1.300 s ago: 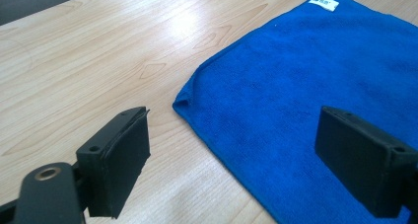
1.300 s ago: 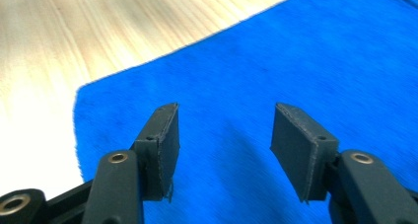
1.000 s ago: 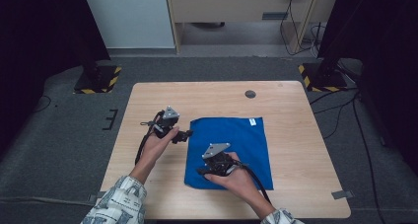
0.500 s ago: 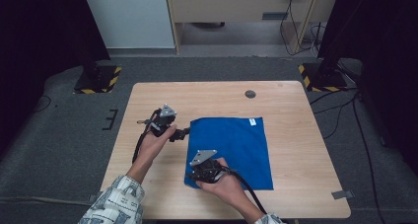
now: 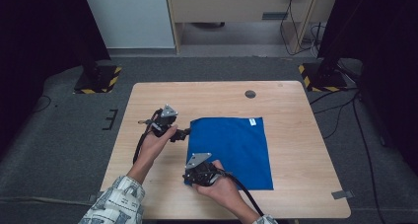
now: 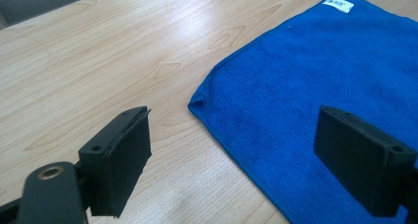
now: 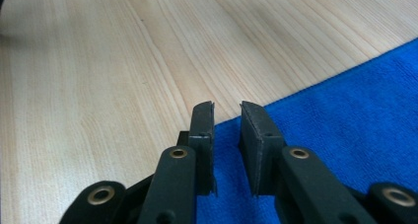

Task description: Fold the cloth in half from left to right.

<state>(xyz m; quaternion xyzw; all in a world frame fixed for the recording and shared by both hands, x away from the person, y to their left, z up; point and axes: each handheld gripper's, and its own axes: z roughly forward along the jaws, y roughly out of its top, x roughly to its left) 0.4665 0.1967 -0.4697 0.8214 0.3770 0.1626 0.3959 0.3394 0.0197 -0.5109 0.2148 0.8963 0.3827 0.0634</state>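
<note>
A blue cloth (image 5: 231, 152) lay flat on the wooden table (image 5: 296, 115), spread out in one smooth sheet. A small white tag (image 5: 252, 121) sat at the corner of the cloth farthest from both tongs.

The left tongs (image 5: 186, 132) were held low over the bare table, just beside one corner of the cloth. Their jaws stood wide apart and gripped nothing. In the left gripper view, that corner (image 6: 197, 104) lay between the two jaws and a bit ahead of them, with a tiny curl at its tip. One jaw was over the wood and the other was over the blue cloth.

The right tongs (image 5: 190, 179) were at the corner of the cloth nearest the person. Their jaws had just been closing, and only a thin gap was left between them. In the right gripper view, the edge of the cloth (image 7: 305, 93) ran right under the tips of the jaws, and blue showed in the gap. The pads were not pressing on the cloth yet, so nothing was gripped.

A small dark round spot (image 5: 250, 93) sat on the table, well past the cloth from both tongs.
</note>
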